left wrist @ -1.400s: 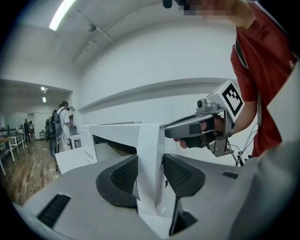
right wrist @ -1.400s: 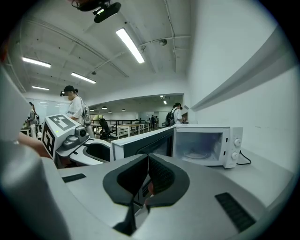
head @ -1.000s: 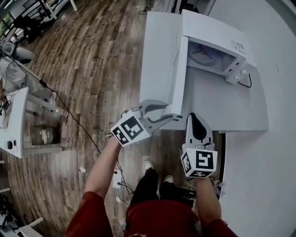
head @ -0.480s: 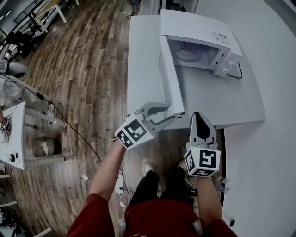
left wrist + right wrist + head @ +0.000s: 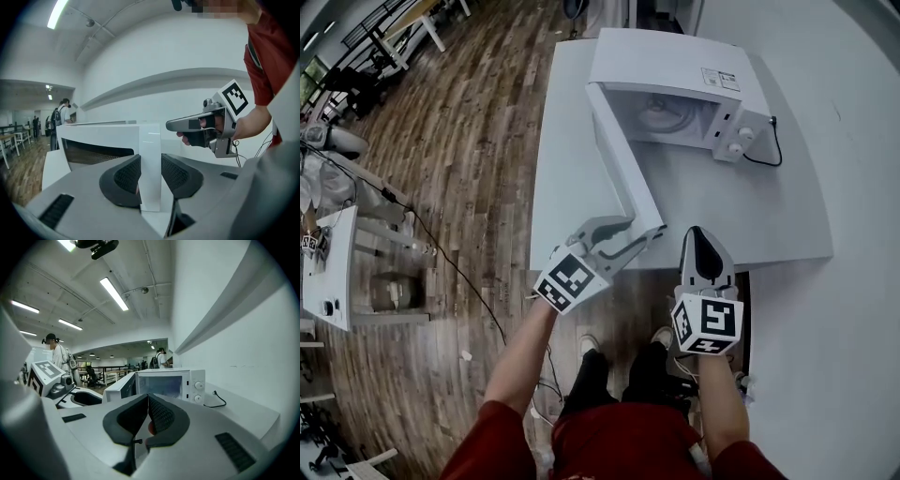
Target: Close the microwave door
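Note:
A white microwave (image 5: pixel 675 70) stands at the back of a white table (image 5: pixel 750 211) with its door (image 5: pixel 623 169) swung partly open toward me. My left gripper (image 5: pixel 642 232) is at the door's free end. In the left gripper view the door's edge (image 5: pixel 150 150) stands between the two dark pads (image 5: pixel 124 176), which press on both its sides. My right gripper (image 5: pixel 700 236) hovers just right of it over the table's front edge, shut and empty. The right gripper view shows the microwave (image 5: pixel 166 383), its dials and the angled door (image 5: pixel 119 387) ahead.
A black power cable (image 5: pixel 764 155) lies on the table right of the microwave. Wooden floor with loose cords stretches to the left, with a small white table (image 5: pixel 323 272) at the far left. A white wall runs along the right. People stand far off.
The door has swung from nearly straight out to a slant toward the microwave front, with my left gripper on its end. Both grippers and the person have moved forward.

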A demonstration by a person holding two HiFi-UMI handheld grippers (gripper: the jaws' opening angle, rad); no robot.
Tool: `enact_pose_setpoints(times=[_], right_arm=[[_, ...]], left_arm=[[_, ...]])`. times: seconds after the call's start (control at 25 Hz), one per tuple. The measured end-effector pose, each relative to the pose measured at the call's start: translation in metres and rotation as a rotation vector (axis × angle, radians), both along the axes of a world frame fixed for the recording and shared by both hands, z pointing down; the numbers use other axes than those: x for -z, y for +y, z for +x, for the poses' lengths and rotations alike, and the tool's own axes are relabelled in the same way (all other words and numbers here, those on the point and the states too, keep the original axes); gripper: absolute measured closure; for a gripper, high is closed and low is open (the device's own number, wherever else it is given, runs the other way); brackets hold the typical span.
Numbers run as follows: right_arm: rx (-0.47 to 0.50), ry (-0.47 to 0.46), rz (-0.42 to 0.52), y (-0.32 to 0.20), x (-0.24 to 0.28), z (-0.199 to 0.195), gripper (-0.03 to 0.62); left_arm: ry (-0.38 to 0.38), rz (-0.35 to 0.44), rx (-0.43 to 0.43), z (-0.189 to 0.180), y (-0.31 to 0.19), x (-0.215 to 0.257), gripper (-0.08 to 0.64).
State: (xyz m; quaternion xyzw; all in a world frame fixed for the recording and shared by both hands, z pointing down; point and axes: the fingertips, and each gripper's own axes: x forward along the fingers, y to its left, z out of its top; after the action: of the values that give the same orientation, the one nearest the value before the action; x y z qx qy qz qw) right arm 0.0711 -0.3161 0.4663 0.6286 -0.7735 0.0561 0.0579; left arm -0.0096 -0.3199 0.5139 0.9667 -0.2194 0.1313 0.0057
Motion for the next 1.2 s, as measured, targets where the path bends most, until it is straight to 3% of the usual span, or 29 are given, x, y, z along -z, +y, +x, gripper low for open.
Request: enact_pose_setpoints(times=[0.8, 1.2], right_arm=[[0.095, -0.017, 0.042, -0.032, 0.018, 0.126, 0.566], [0.051, -0.011, 0.053, -0.069, 0.013, 0.161, 0.566]], left_arm=[[0.026, 0.001, 0.35, 0.099, -0.053, 0.0, 0.41], [0.072, 0.022, 0.448, 0.139, -0.09, -0.001, 0.41]])
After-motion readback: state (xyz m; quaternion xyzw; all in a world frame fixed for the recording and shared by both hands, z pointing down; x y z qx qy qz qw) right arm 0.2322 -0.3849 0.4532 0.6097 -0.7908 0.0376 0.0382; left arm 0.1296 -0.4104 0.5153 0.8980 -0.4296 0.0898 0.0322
